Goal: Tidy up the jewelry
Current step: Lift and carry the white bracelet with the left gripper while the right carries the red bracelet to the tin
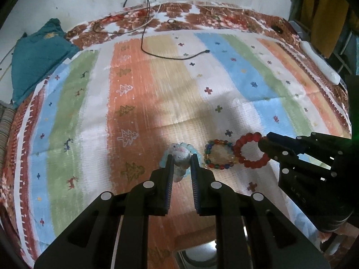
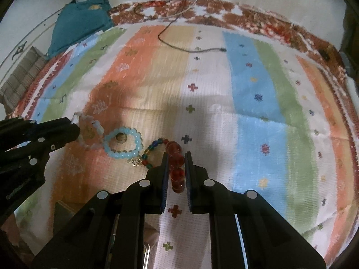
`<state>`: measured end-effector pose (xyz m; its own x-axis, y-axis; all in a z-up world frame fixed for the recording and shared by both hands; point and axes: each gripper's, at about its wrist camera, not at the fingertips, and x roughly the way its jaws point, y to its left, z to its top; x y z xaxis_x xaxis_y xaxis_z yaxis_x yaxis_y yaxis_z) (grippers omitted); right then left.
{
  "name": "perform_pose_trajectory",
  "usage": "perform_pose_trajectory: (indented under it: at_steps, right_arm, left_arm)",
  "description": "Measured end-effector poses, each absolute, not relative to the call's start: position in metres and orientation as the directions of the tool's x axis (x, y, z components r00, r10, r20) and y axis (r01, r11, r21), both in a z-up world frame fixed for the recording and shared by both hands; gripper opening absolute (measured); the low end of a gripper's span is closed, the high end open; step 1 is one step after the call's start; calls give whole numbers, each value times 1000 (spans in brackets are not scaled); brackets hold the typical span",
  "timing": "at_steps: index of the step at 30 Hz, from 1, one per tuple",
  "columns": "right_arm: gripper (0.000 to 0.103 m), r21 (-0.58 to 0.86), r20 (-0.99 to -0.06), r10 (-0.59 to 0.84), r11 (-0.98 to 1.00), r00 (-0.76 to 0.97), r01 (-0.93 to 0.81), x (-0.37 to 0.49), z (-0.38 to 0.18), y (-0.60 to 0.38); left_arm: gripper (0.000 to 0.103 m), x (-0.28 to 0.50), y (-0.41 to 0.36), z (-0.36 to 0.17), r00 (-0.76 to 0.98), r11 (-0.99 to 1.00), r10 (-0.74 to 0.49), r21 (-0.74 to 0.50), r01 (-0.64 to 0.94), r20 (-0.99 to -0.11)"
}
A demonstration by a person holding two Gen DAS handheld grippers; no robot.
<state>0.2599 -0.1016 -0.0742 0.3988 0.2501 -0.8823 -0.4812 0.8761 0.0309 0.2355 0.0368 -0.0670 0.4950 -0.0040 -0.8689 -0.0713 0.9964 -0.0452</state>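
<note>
my left claw (image 1: 182, 159) is pinched nearly closed on a pale, whitish bead bracelet (image 1: 180, 157), which hangs between its pads above the striped cloth (image 1: 134, 85); in the right wrist view that same bracelet (image 2: 89, 132) dangles from the claw's tip at the left edge. my right claw (image 2: 176, 157) is likewise clamped almost shut, gripping a red bead bracelet (image 2: 176, 163) edge-on between its pads. from the left wrist view the red ring (image 1: 249, 150) hangs from the right claw (image 1: 261, 144) and overlaps the edge of a multicoloured bead bracelet (image 1: 218, 154) lying on the cloth. a light blue bead bracelet (image 2: 123, 143) lies flat just beside the multicoloured one (image 2: 152, 150), between my two claws. a black cable (image 1: 170, 53) trails across the far stripes, and a teal garment (image 1: 38, 53) sits crumpled at the far left corner. a white power strip (image 1: 320, 60) lies along the right edge.
</note>
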Motion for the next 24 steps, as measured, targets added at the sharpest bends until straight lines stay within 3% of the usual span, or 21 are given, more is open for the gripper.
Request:
perform_pose_trajectory:
  at_steps: [24]
  right_arm:
    - [14, 77, -758, 415, 823, 502, -563, 193, -14, -110]
  left_arm:
    - [15, 166, 28, -10, 636, 992, -40, -109, -70, -771]
